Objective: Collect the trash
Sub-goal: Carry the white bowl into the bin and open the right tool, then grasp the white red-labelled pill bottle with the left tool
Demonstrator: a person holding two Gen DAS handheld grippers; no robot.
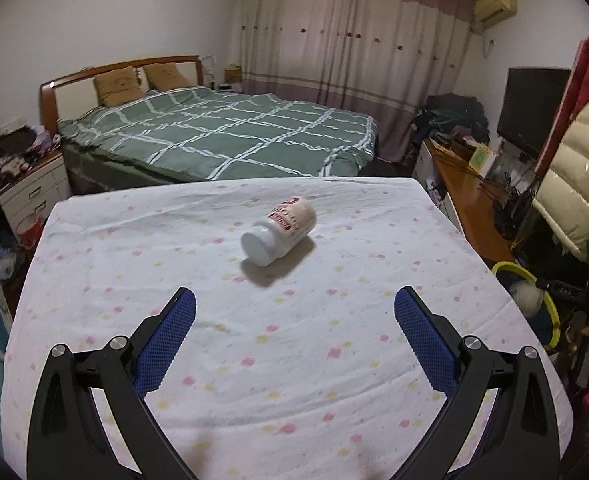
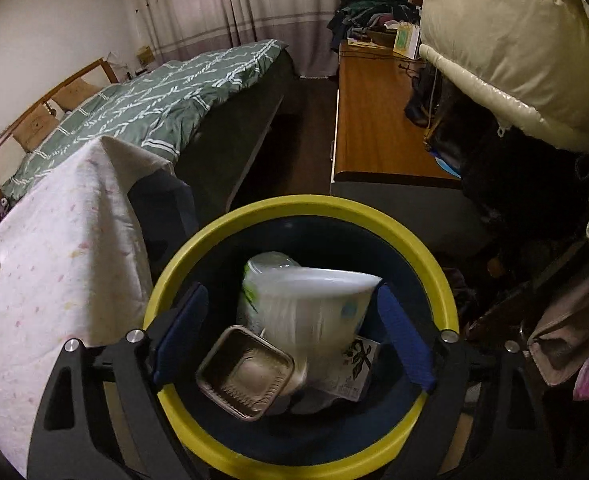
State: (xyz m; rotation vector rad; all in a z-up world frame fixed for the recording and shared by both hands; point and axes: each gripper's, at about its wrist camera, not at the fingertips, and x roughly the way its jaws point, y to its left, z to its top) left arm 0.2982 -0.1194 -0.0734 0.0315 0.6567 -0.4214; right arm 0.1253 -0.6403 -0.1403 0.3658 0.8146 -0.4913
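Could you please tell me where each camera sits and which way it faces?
Left wrist: on the left hand-held gripper, above the white flower-dotted tablecloth, facing a lying white plastic bottle; open blue-padded fingers show.
Right wrist: on the right hand-held gripper, looking down into the yellow-rimmed dark bin at a white paper cup; open fingers show.
Shared: green checked bed, tablecloth, bin.

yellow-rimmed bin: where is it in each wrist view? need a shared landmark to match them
Left wrist: the yellow-rimmed bin shows only as an arc of rim at the far right edge, beside the cloth-covered table.
Right wrist: it fills the lower centre, seen from above, with the right gripper over its trash.
Shared landmark: the green plaid bed.
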